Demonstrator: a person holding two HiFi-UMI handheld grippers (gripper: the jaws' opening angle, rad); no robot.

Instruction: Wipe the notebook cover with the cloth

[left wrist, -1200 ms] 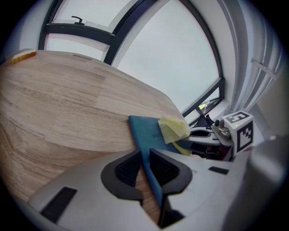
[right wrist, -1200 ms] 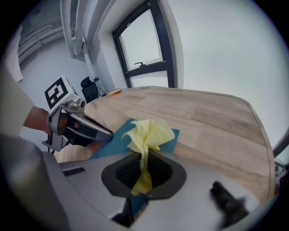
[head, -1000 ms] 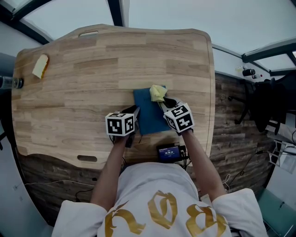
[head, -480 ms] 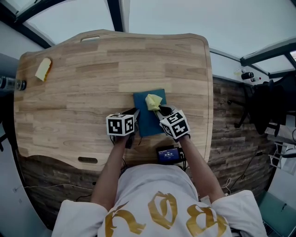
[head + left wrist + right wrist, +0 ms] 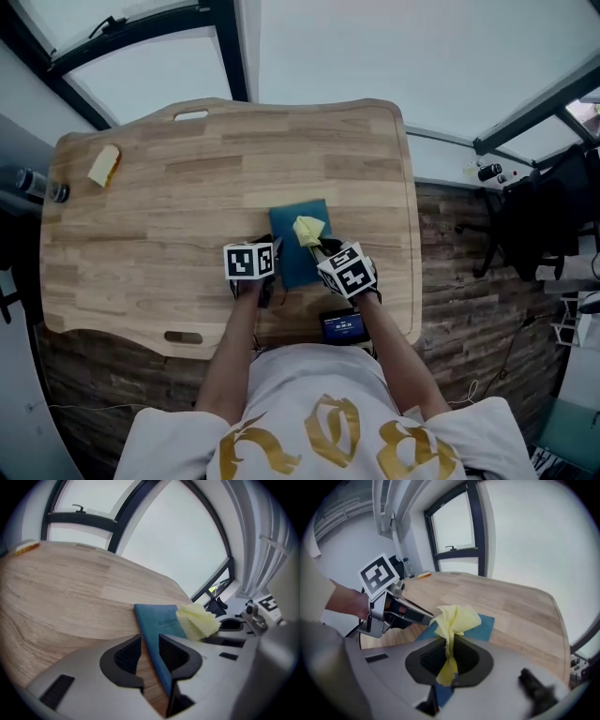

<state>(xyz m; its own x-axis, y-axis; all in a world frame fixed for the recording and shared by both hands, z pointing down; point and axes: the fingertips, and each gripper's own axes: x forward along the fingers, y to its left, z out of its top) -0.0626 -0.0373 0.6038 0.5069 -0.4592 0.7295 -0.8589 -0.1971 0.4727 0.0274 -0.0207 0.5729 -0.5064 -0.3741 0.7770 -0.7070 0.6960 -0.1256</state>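
Blue rectangular notebook lies flat near the front edge of the light wooden desk. Left claw straddles the notebook's near left edge. Its jaws have just been opening and stand spread, pads off the cover, so the hold-down looks released. Right claw is pressed together on a crumpled yellow cloth, which sits over the cover's right half; contact with the cover cannot be confirmed. Assessment: wiping appears at or near its end — what is left, at most, is a last pass and setting the cloth down.
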